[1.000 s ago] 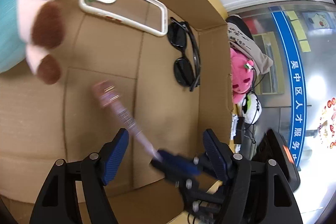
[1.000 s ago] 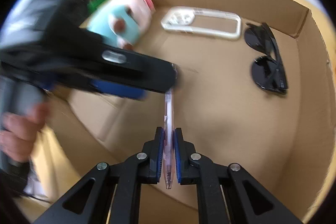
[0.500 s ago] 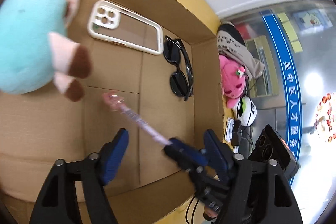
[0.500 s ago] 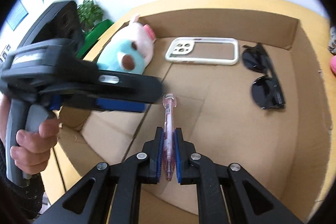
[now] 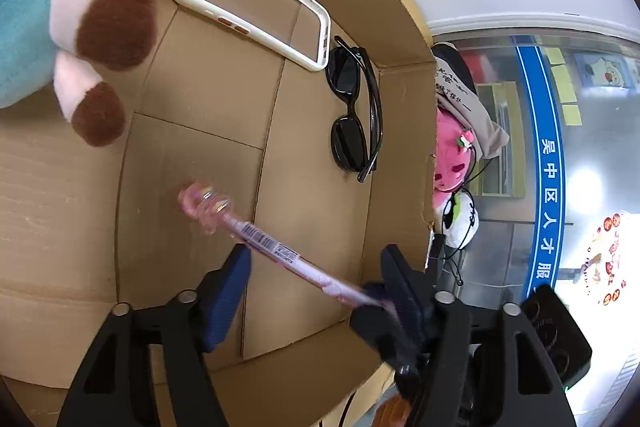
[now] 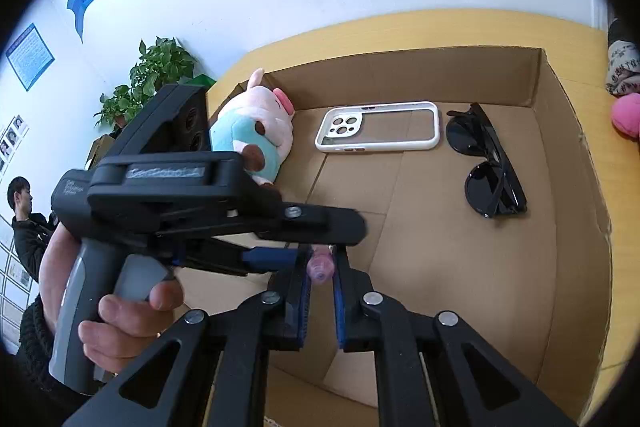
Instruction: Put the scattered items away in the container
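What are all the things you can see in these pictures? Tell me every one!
cardboard box: one, brown, open on the yellow table
plush pig: one, pink with a turquoise body and brown feet, left end of the box
phone case: one, white rim and clear back, flat on the box floor by the far wall
sunglasses: one pair, black, folded, right of the phone case
pen: one, pink and see-through, held over the box floor
potted plant: one, green, behind the box to the left
pink plush toy: one, outside the box, to its right
left gripper: black with blue pads, jaws closing either side of the pen
right gripper: black with blue pads, clamped on the pen
hand: one, holding the left gripper's handle
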Motion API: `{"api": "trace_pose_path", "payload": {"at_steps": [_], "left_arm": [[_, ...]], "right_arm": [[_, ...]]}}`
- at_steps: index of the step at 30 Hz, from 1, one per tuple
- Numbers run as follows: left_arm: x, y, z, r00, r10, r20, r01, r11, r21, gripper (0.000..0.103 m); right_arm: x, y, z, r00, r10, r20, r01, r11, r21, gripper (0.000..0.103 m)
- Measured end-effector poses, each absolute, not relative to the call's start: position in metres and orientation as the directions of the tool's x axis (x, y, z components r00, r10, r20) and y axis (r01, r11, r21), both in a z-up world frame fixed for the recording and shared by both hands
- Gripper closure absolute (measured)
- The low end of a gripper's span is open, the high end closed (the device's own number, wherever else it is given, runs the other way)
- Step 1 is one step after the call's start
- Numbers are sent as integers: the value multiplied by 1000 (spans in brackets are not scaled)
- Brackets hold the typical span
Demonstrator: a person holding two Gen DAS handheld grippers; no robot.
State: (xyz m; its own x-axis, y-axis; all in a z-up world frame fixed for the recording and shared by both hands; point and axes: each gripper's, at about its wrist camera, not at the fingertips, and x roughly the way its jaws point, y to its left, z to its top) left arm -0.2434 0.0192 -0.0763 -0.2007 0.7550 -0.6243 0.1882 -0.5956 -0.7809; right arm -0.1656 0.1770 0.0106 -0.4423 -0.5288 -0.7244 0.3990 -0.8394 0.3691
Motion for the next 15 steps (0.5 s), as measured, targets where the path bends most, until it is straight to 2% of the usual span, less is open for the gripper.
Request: {"api": "trace_pose_path", "payload": {"at_steps": [1,2,3,12,15], "left_arm": [[-244,18,-76,-204,754,-624,185,-597,-781,50],[-244,17,-76,-207,754,-623,182,-597,-782,63],[-244,15,-75,-211,751,-626,179,-600,-780,68],[-249,9,-61,-247,721,-647,138,-635,-760,91],[-256,12,-53,-252,693,-676,99,-676,-730,94]], "right_arm": [[-163,176,10,-449,-521,-726,398,-844,360,94],[-160,177,10,-455,-516,-726,397,-847,354,94],[-157,178,10,-453,-521,-724,400,-844,358,94],[-154,155,3,-390,-517,-762,446,-830,334,93],[-162,145,-4,-331,-526,-784,465,-813,350,93]]}}
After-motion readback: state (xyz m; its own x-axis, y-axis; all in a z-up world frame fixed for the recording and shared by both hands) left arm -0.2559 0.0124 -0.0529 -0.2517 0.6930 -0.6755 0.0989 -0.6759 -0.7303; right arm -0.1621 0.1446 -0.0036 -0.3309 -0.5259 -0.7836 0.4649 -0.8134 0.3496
